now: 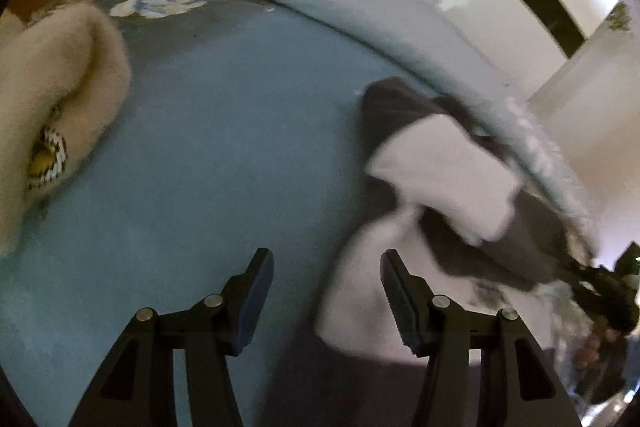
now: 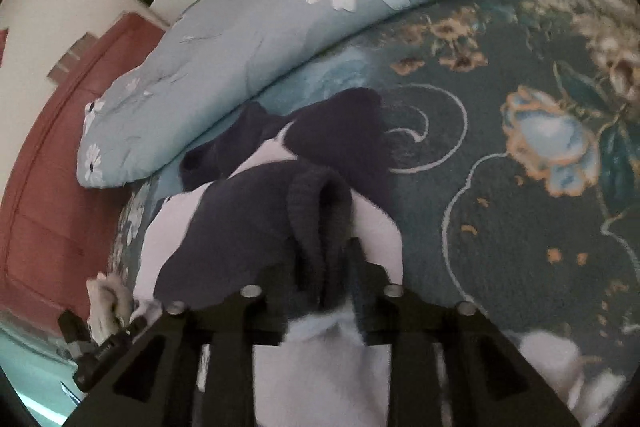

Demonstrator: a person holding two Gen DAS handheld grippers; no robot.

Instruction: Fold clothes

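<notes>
A dark grey and white garment [image 1: 440, 163] lies crumpled on the blue bed sheet [image 1: 220, 147], to the right of my left gripper [image 1: 327, 283]. That gripper is open over the bare sheet with nothing between its fingers, and its right finger [image 1: 400, 303] is at the garment's white edge. In the right wrist view the same garment [image 2: 240, 211] lies bunched in front of me. A raised fold of its dark ribbed fabric [image 2: 312, 211] stands loosely between the fingers of my right gripper [image 2: 324, 259]. The jaws are partly apart and do not squeeze the fold.
A fluffy cream garment [image 1: 60, 87] lies at the left of the bed. A rolled light blue flowered quilt [image 2: 240, 47] runs along the bed's far edge behind the garment. Flowered dark bedding [image 2: 520, 147] spreads to the right. A red-brown surface [image 2: 48, 167] lies beyond the bed.
</notes>
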